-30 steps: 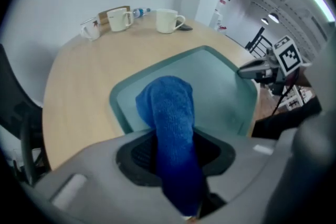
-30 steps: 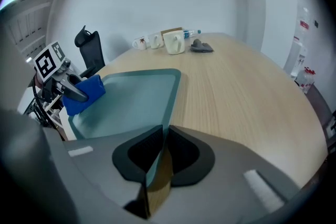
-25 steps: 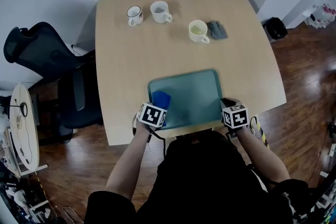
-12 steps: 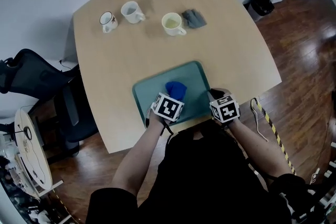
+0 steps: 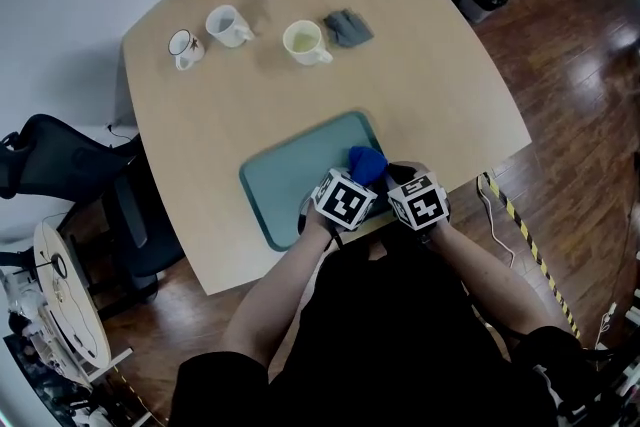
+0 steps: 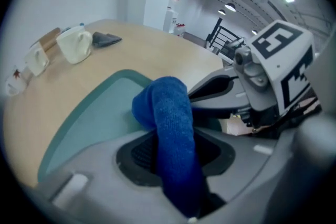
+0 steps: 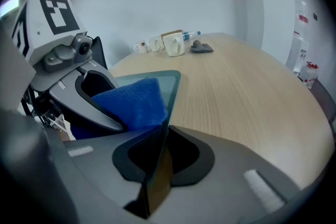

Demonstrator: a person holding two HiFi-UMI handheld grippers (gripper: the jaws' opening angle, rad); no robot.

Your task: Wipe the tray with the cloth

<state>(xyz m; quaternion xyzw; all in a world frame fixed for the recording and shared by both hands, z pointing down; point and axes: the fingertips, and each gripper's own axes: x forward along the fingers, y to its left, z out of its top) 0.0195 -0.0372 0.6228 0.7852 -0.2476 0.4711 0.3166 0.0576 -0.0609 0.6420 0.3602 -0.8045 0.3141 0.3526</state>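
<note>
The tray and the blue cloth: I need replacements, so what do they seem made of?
The tray is probably plastic: smooth matte teal, with a thin raised rim and rounded corners. The cloth looks like microfibre or terry: blue, with a fuzzy, nubbly surface.

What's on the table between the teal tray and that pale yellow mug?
Nothing: only bare wooden tabletop lies between the teal plastic tray and the pale yellow mug, as the head view shows.
</note>
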